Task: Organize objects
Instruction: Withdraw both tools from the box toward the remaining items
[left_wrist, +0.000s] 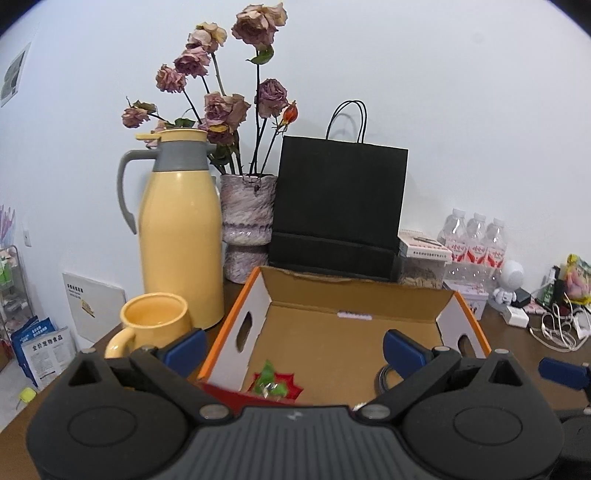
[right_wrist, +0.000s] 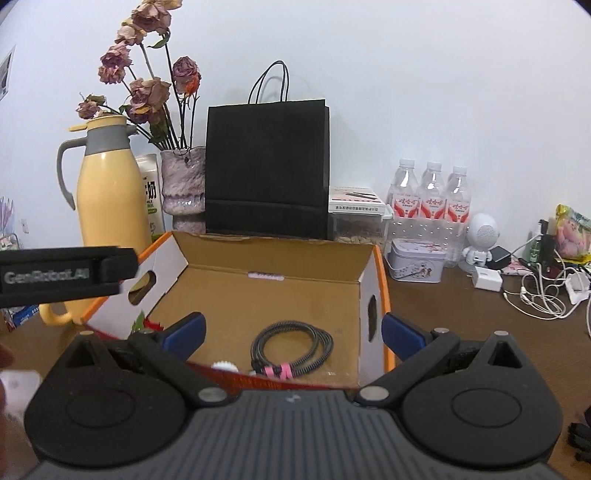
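Right wrist view, cardboard box (right_wrist: 273, 254) orange-rimmed, coiled black cable (right_wrist: 291, 341) inside, both grippers' jaws apart, empty.

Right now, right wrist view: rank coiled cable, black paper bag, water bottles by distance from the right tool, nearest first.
From the right tool:
1. Coiled cable, in the cardboard box, just ahead.
2. Black paper bag, behind the box, centre.
3. Water bottles, back right by the wall.

Both wrist views, perhaps close, toward box (left_wrist: 347, 295)
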